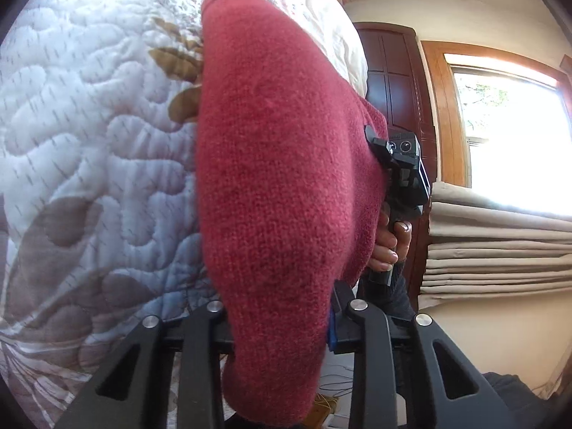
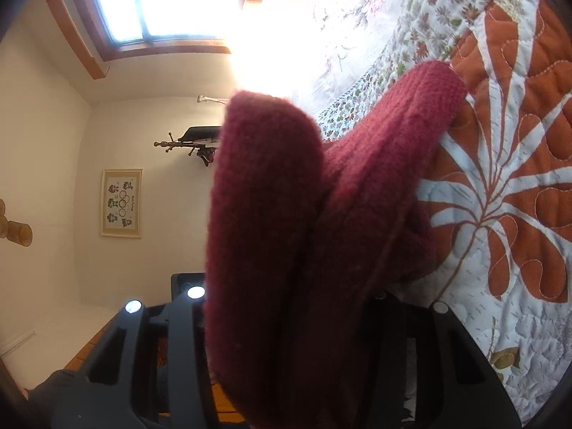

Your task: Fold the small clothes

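A red knitted sweater [image 1: 279,193] fills both wrist views, draped over each gripper and hanging lifted above a quilted floral bedspread [image 1: 89,136], its far cuff end [image 2: 432,93] trailing toward the quilt. The left gripper [image 1: 282,321] appears clamped on one edge, and the right gripper [image 2: 286,321] on another, though the fingertips are buried in wool. This looks like the carrying stage of a fold; next, the held edge likely needs laying flat over the rest. The person's hand [image 1: 388,246] grips the right tool's handle, both tools turned sideways near a window [image 1: 514,143]
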